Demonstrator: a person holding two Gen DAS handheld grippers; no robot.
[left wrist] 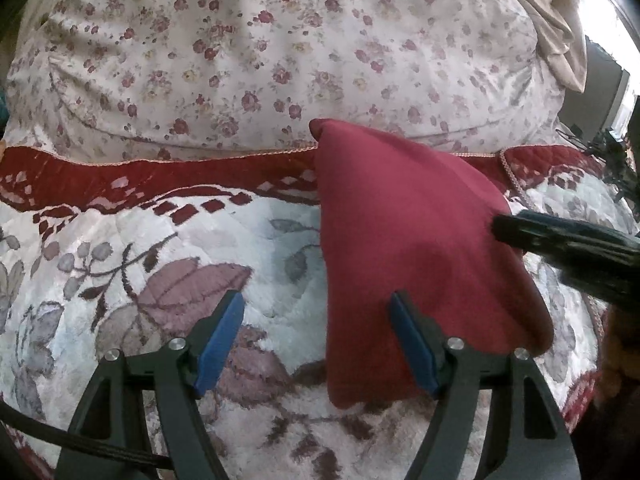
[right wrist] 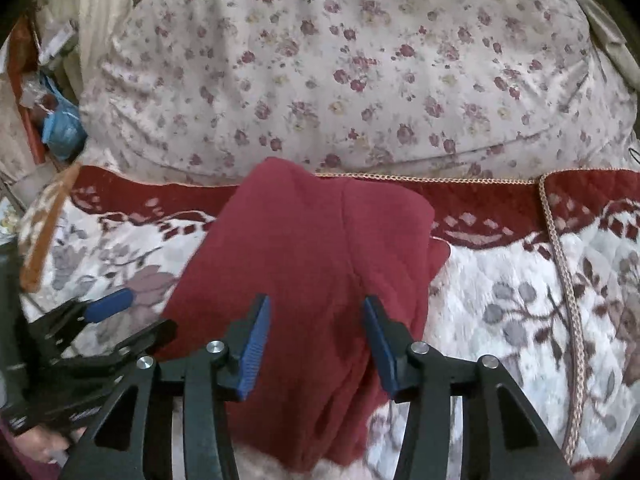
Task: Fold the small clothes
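A small dark red garment (left wrist: 404,240) lies folded on the floral bedspread, its far corner reaching the red border. My left gripper (left wrist: 318,308) is open and empty, hovering over the garment's left edge, its right pad above the cloth. The right gripper shows in the left wrist view as a dark shape (left wrist: 560,244) over the garment's right side. In the right wrist view the garment (right wrist: 304,248) lies straight ahead with a crease down its middle. My right gripper (right wrist: 316,312) is open and empty above its near part. The left gripper's blue pad (right wrist: 108,304) shows at the left.
A white quilted bedspread (left wrist: 120,272) with leaf prints and a red border carries the garment. A large floral pillow (left wrist: 260,52) lies behind it. A braided cord trim (right wrist: 568,288) runs down the right. Clutter (right wrist: 56,120) stands beside the bed at far left.
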